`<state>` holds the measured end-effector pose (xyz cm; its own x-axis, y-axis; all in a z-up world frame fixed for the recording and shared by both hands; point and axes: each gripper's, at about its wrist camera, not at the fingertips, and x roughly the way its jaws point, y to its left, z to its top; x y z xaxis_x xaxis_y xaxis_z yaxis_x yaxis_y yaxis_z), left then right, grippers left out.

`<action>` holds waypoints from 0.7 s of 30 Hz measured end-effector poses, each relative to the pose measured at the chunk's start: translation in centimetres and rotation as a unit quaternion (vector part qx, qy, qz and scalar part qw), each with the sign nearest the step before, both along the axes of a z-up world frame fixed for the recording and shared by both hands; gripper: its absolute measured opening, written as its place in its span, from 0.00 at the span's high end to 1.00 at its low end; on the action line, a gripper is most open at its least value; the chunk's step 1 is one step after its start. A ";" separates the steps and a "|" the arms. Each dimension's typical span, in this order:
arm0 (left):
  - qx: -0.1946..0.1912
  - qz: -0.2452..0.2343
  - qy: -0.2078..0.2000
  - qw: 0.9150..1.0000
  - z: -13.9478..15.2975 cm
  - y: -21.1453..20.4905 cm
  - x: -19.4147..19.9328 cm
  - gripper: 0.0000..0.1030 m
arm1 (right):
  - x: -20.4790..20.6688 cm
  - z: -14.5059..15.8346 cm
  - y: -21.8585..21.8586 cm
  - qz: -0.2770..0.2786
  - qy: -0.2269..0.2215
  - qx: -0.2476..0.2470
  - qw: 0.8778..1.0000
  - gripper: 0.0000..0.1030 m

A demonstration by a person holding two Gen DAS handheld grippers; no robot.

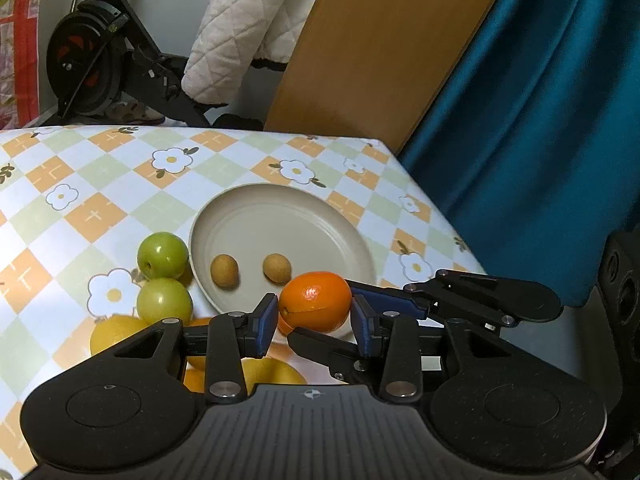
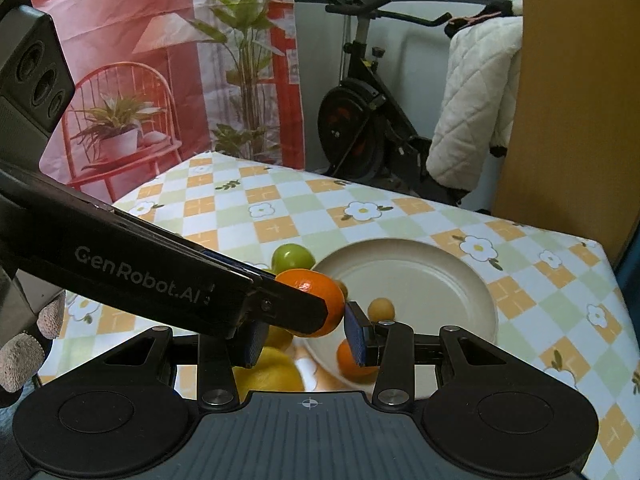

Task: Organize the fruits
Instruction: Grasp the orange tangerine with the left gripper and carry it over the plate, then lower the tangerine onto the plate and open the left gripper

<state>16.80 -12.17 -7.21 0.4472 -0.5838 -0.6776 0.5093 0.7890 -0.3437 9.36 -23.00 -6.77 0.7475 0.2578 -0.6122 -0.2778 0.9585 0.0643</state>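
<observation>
My left gripper (image 1: 314,320) is shut on an orange tangerine (image 1: 314,306), held just above the near rim of a beige plate (image 1: 280,216). Two small brown longans (image 1: 224,271) (image 1: 277,268) lie on the plate. My right gripper (image 2: 304,334) is open, its fingers on either side of the same tangerine (image 2: 316,292); it shows in the left wrist view (image 1: 420,304) from the right. Two green fruits (image 1: 162,255) (image 1: 164,300) sit left of the plate. Yellow lemons (image 1: 116,332) and another tangerine (image 2: 350,362) lie under the grippers.
The table has a checked flower cloth (image 1: 100,200); its right edge (image 1: 440,208) runs next to a teal curtain (image 1: 540,120). A wooden board (image 1: 380,48) and an exercise bike (image 1: 100,52) stand behind the table.
</observation>
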 end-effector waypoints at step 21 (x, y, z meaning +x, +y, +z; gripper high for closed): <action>0.031 0.003 0.054 0.998 -5.3 -1.1 6.3 0.59 | 6.6 -5.7 -1.2 0.001 0.059 0.007 0.998 0.63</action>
